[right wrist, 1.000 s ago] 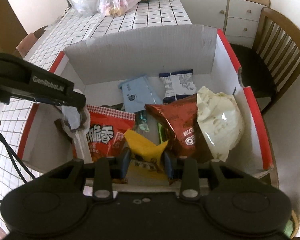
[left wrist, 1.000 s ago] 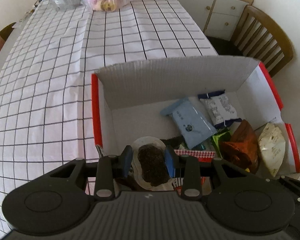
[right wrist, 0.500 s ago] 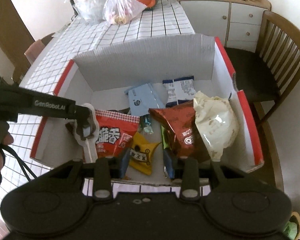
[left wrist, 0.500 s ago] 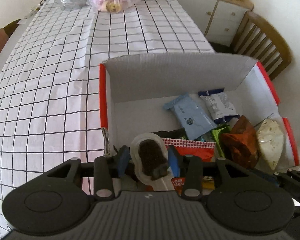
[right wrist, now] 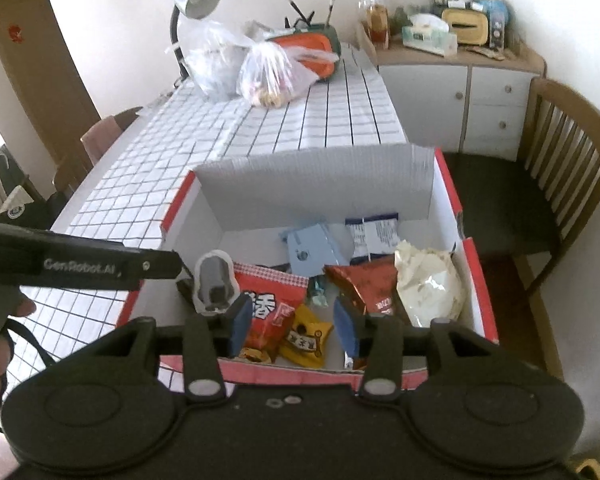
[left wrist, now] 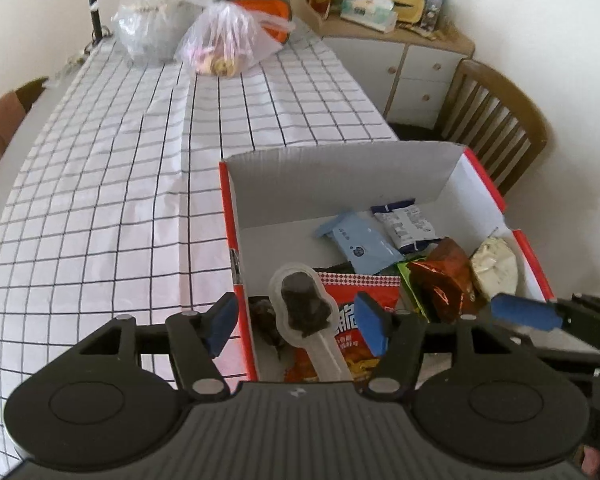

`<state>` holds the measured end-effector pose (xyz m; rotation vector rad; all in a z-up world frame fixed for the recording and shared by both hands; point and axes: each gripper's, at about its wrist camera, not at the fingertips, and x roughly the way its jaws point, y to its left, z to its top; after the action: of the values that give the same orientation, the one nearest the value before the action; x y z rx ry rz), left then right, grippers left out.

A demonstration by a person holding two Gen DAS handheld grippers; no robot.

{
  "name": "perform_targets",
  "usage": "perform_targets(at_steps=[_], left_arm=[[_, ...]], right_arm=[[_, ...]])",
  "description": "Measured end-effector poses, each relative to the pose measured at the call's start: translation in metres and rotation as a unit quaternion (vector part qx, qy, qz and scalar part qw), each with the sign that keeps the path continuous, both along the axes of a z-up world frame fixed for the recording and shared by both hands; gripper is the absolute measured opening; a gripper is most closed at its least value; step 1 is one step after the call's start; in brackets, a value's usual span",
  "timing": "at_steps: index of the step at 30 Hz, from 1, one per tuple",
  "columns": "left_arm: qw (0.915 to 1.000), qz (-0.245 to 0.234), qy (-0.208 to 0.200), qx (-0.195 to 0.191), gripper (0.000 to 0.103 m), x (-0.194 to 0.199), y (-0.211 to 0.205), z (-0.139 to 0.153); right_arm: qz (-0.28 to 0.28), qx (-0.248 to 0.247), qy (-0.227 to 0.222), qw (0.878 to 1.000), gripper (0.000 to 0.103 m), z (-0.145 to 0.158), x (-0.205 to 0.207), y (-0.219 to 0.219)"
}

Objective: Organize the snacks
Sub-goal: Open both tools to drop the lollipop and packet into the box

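Both tools' jaws have just been opening, nothing gripped (box (right wrist: 444,184) floor mostly hidden)

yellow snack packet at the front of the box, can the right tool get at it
Probably yes: the small yellow foil packet lies uncovered just below the right tool, whose jaws have just been opening and are empty.

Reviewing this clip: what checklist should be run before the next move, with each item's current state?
1. Left gripper released the clear-wrapped dark snack: ok; jaws have just been opening, pads clear of it.
2. Right gripper released the yellow packet: ok; jaws have just been opening, packet lies in the box.
3. Box upright on the checked tablecloth: ok.
4. Grippers apart from each other: ok.
5. More snacks in the plastic bags at the far end: cannot tell.
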<state>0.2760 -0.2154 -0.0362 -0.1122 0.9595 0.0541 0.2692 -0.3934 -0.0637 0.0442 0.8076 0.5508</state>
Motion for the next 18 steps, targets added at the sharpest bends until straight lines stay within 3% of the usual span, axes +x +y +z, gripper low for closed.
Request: perform_targets(at_steps=[4,8,12,14,18], left_arm=[[0.9999,-0.008,-0.015,-0.002,0.064,-0.014,0.005,0.008],[0.9994,-0.014,-0.031,-0.001,0.072,-0.030,0.011,0.015],[0.9988,-0.021,-0.044,-0.005,0.077,-0.043,0.016,0.021],[0.9985,-0.022,-0.050,-0.009,0.080,-0.048,0.019,0.023],[0.9979,-0.026,-0.058,-0.014,0.085,-0.058,0.023,0.026]], right_arm=[[-0.001,0.008,-0.010,1.000,0.045,0.007,-0.010,0.000],[-0.006,0.018,-0.018,1.000,0.048,0.015,-0.019,0.000],[-0.014,0.027,-0.025,0.999,0.074,0.020,-0.030,-0.001],[-0.016,0.028,-0.030,0.999,0.074,0.022,-0.035,-0.001],[-0.025,0.028,-0.042,0.998,0.091,0.026,-0.044,-0.002]])
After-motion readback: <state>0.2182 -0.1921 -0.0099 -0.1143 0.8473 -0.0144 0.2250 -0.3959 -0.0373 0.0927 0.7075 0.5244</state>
